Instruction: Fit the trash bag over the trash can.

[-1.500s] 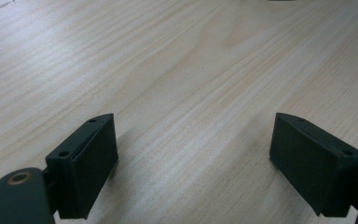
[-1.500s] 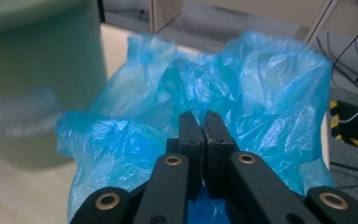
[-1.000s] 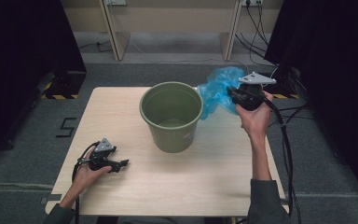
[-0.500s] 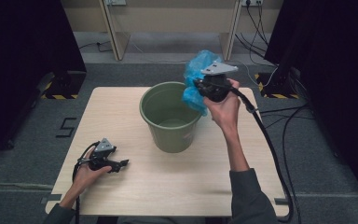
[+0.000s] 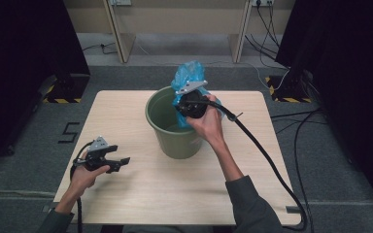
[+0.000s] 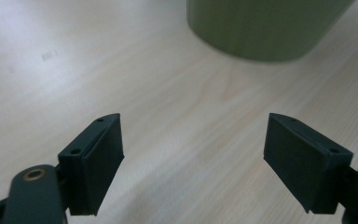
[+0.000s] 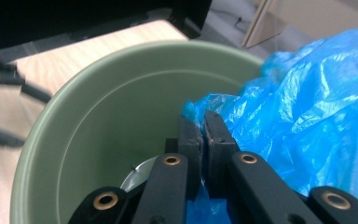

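Step in hand: I have the blue plastic bag (image 5: pixel 188 77) over the green bucket (image 5: pixel 175 141) at the centre of the high view, and I judge this to be the start of lining the bucket with it

Right hand-held gripper (image 5: pixel 187 99): clamped tight on a fold of the bag; in the right gripper view the two black jaws meet on the blue film at lower centre, just inside the bucket's near rim

Bag: bunched and crumpled, billowing above and behind the bucket's far right rim in the high view, spread across the right half of the right gripper view (image 7: pixel 317 107); none of it opened out yet

Bucket: upright on the tabletop (image 5: pixel 126 109), mouth open, pale bottom visible at lower centre of the right gripper view (image 7: pixel 98 135)

Left hand-held gripper (image 5: pixel 121 161): at lower left of the high view, nothing between the jaws, which have just been closing a little yet stand wide apart in the left gripper view over bare wood; the bucket's wall (image 6: pixel 261 28) sits at the top of that frame, well apart from the pads

Next move, as I read it: lower the pinched fold into the bucket, then bring my left hand-held gripper across to catch the bag's free edge and spread it over the rim

Watch for: thin film slipping, or a light bucket shifting
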Demonstrator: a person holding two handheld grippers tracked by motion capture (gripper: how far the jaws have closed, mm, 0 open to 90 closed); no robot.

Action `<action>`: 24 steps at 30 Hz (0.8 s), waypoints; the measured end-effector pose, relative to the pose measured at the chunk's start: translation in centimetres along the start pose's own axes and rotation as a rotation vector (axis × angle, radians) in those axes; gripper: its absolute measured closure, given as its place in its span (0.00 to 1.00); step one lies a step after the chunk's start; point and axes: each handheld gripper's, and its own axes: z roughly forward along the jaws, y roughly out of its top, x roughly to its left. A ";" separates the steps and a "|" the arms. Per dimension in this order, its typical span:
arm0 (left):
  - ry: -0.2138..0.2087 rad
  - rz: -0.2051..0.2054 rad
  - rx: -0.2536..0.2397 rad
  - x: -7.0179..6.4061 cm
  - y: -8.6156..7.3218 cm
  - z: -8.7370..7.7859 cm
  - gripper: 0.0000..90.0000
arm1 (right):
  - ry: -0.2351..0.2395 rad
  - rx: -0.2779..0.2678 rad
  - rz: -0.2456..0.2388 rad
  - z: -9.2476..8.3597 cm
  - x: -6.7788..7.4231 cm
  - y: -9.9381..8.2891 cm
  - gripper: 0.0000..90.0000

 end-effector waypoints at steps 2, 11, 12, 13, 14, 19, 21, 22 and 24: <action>-0.003 0.026 -0.012 -0.1 1.4 -0.5 0.22 | 0.015 0.015 0.001 0.2 0.1 -0.1 0.91; -0.001 0.052 -0.031 0.1 4.8 -0.6 0.23 | 0.021 -0.090 0.071 -3.2 -0.1 0.9 0.52; 0.000 0.051 -0.026 0.0 4.9 -0.5 0.23 | -0.011 -0.099 0.076 -3.9 -0.5 1.0 0.51; -0.002 0.055 -0.020 0.0 4.9 -0.4 0.23 | -0.048 -0.103 0.089 -4.6 -1.1 1.1 0.49; -0.006 0.057 -0.016 -0.1 5.0 -0.3 0.23 | -0.082 -0.103 0.101 -5.1 -1.7 1.2 0.48; -0.013 0.044 -0.024 0.1 5.7 -0.4 0.23 | -0.136 -0.028 0.194 -5.0 -4.6 0.4 0.41; -0.011 0.044 -0.028 0.3 6.2 -0.6 0.23 | -0.116 -0.001 0.212 -4.1 -5.0 0.0 0.47; -0.007 0.044 -0.032 0.4 6.5 -0.7 0.23 | -0.107 0.011 0.192 -3.6 -5.1 -0.2 0.57; -0.007 0.039 -0.043 0.5 7.2 -1.0 0.23 | -0.069 0.038 0.163 -2.6 -5.1 -0.6 0.75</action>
